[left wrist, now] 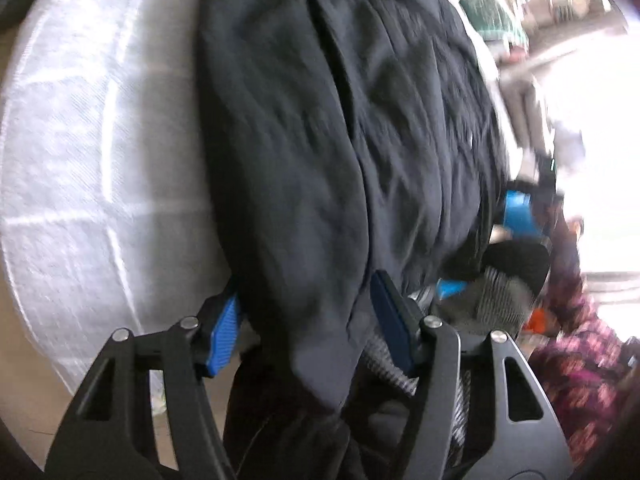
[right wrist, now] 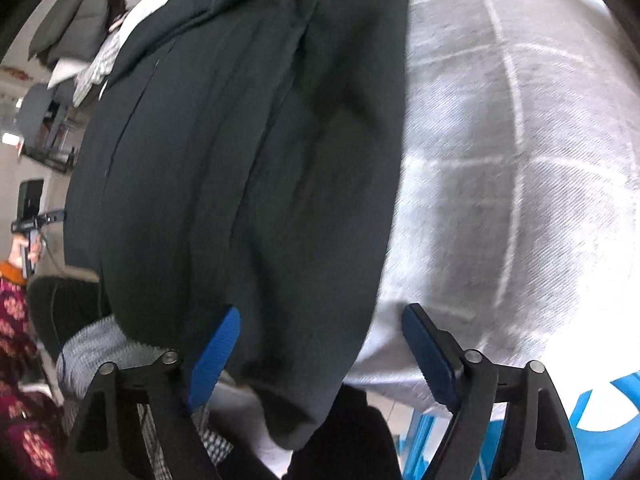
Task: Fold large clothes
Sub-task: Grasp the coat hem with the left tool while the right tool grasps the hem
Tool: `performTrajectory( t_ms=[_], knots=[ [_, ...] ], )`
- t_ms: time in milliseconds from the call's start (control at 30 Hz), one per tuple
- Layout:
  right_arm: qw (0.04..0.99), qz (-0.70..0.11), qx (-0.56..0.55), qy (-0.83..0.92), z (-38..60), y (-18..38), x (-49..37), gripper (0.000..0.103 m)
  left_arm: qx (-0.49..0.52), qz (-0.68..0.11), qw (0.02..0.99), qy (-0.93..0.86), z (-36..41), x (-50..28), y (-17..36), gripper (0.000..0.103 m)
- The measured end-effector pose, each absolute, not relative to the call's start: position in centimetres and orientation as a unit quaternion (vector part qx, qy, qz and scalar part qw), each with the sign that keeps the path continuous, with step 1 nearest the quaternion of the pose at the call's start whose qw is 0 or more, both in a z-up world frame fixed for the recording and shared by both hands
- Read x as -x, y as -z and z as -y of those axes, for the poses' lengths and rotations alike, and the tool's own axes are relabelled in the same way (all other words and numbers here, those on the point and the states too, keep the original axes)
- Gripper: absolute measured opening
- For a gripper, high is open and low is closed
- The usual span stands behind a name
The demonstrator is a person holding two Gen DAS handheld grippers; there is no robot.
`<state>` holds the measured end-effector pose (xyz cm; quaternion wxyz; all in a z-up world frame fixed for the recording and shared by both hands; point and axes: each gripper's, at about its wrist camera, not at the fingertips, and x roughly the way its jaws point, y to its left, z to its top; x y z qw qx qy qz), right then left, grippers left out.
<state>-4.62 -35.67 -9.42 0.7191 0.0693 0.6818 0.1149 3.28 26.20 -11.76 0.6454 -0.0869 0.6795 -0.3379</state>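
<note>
A large dark navy garment (left wrist: 340, 140) lies lengthwise on a white checked bed sheet (left wrist: 80, 160), and its near end hangs over the edge. My left gripper (left wrist: 306, 320) points down at that end. Its blue pads (left wrist: 224, 332) stand apart with the garment's left corner between them, and no firm pinch shows. In the right wrist view the same garment (right wrist: 240, 160) fills the middle. My right gripper (right wrist: 322, 344) straddles its right corner with the jaws wide. White sheet (right wrist: 520, 160) shows between the cloth and the right pad (right wrist: 430, 356).
A foot in a grey and black sock (left wrist: 504, 288) and a maroon patterned cloth (left wrist: 580, 372) are at the right. Grey checked fabric (right wrist: 100, 348) lies under the garment's near end. A blue and white item (right wrist: 600, 420) sits at the lower right. Pillows (right wrist: 72, 28) are piled at the far left.
</note>
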Motion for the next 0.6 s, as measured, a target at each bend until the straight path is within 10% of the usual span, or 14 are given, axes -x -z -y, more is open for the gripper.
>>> performTrajectory(
  t_ms=[367, 600],
  knots=[
    [0.672, -0.727, -0.049, -0.131, 34.0, 10.8, 5.1, 0.051, 0.019, -0.715, 0.601, 0.357, -22.0, -1.0, 12.1, 0.062],
    [0.675, -0.724, -0.018, -0.143, 31.8, 10.4, 4.7, 0.011, 0.003, -0.726, 0.620, 0.298, -21.1, -1.2, 11.1, 0.013]
  ],
)
